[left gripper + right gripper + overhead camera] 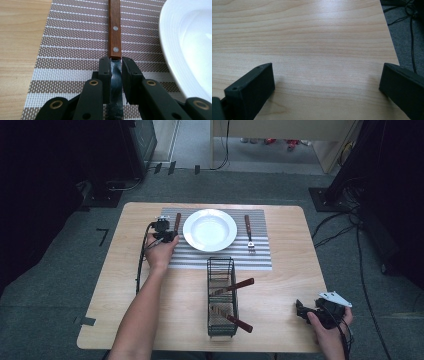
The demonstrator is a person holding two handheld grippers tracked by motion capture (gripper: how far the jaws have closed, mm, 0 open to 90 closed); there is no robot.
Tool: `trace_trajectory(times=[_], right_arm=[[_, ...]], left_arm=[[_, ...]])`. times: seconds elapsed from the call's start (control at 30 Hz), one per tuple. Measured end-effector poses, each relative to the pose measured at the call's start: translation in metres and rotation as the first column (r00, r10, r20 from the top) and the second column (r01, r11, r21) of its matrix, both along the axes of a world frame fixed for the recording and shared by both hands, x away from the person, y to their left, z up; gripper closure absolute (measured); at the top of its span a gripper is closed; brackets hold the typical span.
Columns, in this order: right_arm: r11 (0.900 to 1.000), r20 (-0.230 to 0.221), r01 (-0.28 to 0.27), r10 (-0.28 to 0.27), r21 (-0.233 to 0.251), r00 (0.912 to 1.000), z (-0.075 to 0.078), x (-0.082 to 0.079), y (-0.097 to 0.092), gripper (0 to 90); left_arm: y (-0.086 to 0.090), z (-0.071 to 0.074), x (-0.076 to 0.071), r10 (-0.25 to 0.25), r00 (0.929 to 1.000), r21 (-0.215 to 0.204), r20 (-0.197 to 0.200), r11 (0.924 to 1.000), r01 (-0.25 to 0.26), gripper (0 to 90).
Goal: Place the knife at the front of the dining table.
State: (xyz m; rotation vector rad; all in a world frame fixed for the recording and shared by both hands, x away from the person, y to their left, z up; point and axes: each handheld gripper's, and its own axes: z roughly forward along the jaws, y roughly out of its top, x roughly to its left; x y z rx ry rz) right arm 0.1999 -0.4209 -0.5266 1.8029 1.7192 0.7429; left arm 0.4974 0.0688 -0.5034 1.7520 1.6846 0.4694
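Right gripper [303,311] sits at near right table [285,270] corner, jaws wide over bare wood, table edge just to its right. Wire caddy [221,296] near centre w/ wood-handled utensils sticking out. Left gripper [115,75] clamps knife [114,32] blade, knife flat on striped placemat [72,37], just left of white plate [210,230]. Fork [248,233] right of plate; open mat beyond it.

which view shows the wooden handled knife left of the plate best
The left gripper view: the wooden-handled knife lies close up, its blade between the left gripper fingers. The high view shows its small handle. The right gripper view faces bare table.
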Motion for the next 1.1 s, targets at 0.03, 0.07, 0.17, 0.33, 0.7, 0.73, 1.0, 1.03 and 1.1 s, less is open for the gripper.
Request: trace_trajectory(times=[0.03,0.07,0.17,0.33,0.7,0.73,1.0,1.03,1.1], right_arm=[[1.0,0.0,0.0,0.0,0.0,1.0,0.0,0.0,0.0,0.0],[1.0,0.0,0.0,0.0,0.0,1.0,0.0,0.0,0.0,0.0],[1.0,0.0,0.0,0.0,0.0,1.0,0.0,0.0,0.0,0.0],[1.0,0.0,0.0,0.0,0.0,1.0,0.0,0.0,0.0,0.0],[1.0,0.0,0.0,0.0,0.0,1.0,0.0,0.0,0.0,0.0],[1.0,0.0,0.0,0.0,0.0,1.0,0.0,0.0,0.0,0.0],[1.0,0.0,0.0,0.0,0.0,1.0,0.0,0.0,0.0,0.0],[1.0,0.0,0.0,0.0,0.0,1.0,0.0,0.0,0.0,0.0],[1.0,0.0,0.0,0.0,0.0,1.0,0.0,0.0,0.0,0.0]], left_arm=[[0.001,0.001,0.0,0.017,0.9998,-0.008,-0.005,0.9998,-0.017,79.2],[0.002,0.001,-0.001,0.025,0.9996,-0.017,-0.01,0.9995,-0.025,79.3],[0.007,-0.001,-0.003,0.055,0.9985,-0.038,-0.002,0.9978,-0.055,79.3],[0.011,-0.001,-0.005,0.078,0.9969,-0.042,0.003,0.9961,-0.078,79.4],[0.009,-0.001,0.002,0.094,0.9955,-0.063,-0.004,0.9936,-0.094,79.4],[0.01,-0.001,0.002,0.092,0.9957,-0.063,-0.006,0.9937,-0.093,79.3],[0.01,-0.001,0.001,0.087,0.9962,-0.047,-0.008,0.9951,-0.087,79.3],[0.01,-0.001,0.001,0.084,0.9965,-0.05,-0.008,0.9952,-0.084,79.1],[0.011,-0.001,0.001,0.078,0.9969,-0.06,-0.008,0.9952,-0.078,78.1]])
